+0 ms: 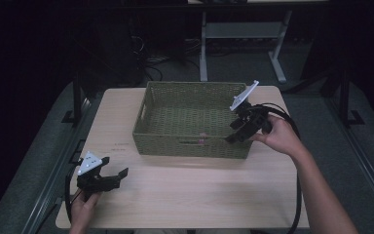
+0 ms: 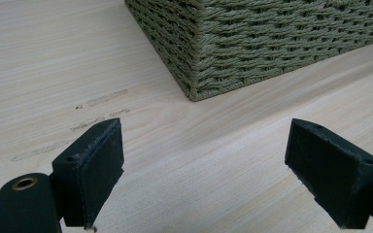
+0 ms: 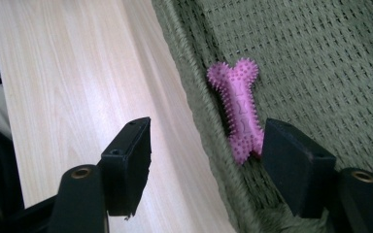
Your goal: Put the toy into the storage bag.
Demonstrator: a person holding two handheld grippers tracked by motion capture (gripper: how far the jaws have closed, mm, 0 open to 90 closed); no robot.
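One pink bone toy (image 3: 237, 112) seemingly against basket (image 1: 148, 127) wall, right gripper (image 3: 209, 160) agape above.

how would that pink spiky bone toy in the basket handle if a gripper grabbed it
The pink bone toy looks rubbery, so probably light with some give. Its nubs should resist slipping. Lying flat against the woven basket wall, it seems unlikely to roll.

The high view is dim: the room around is almost black, and only the table (image 1: 185, 195) is lit from above, quite evenly. The basket (image 1: 190, 141) throws a soft shadow on its near side. Both gripper views are brighter and sharp enough. In the right gripper view a pale glare lies on the wood, and the basket rim near the jaws is a little blurred.
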